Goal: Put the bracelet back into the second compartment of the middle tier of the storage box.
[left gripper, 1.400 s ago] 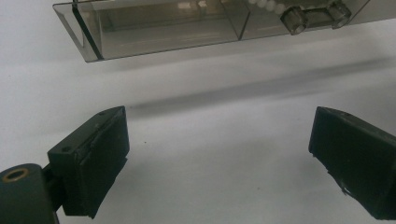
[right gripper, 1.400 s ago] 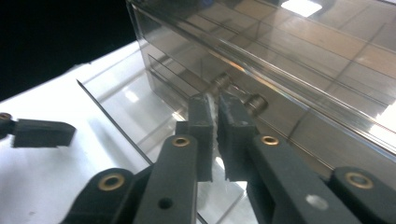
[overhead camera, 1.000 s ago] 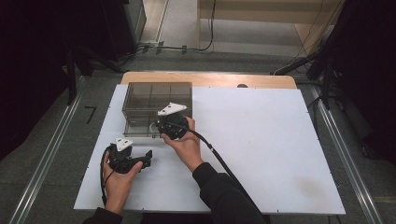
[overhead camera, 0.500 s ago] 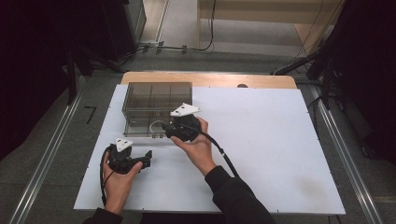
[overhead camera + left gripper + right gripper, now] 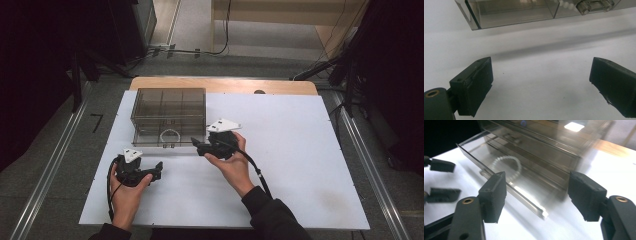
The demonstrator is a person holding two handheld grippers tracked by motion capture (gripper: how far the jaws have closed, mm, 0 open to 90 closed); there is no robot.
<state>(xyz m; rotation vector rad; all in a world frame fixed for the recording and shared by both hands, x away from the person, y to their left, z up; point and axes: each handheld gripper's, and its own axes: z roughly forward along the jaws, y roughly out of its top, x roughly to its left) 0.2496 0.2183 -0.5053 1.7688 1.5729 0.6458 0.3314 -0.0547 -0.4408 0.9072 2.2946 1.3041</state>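
Right gripper (image 5: 200,148) has swung right, off the clear box's (image 5: 169,116) near-right corner, jaws apart, holding nothing. Left gripper (image 5: 159,170) waits near-left, jaws spread. Box drawer prob. pulled out; bracelet (image 5: 506,163) inside.

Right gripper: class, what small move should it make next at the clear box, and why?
Probably ease the right gripper forward to close on the front edge of the box. Its jaws stand open, empty, aimed at the box's near right corner, where a thin clear edge juts out at the base. A white bead loop lies inside. The left gripper rests open on the table, apart from the box.
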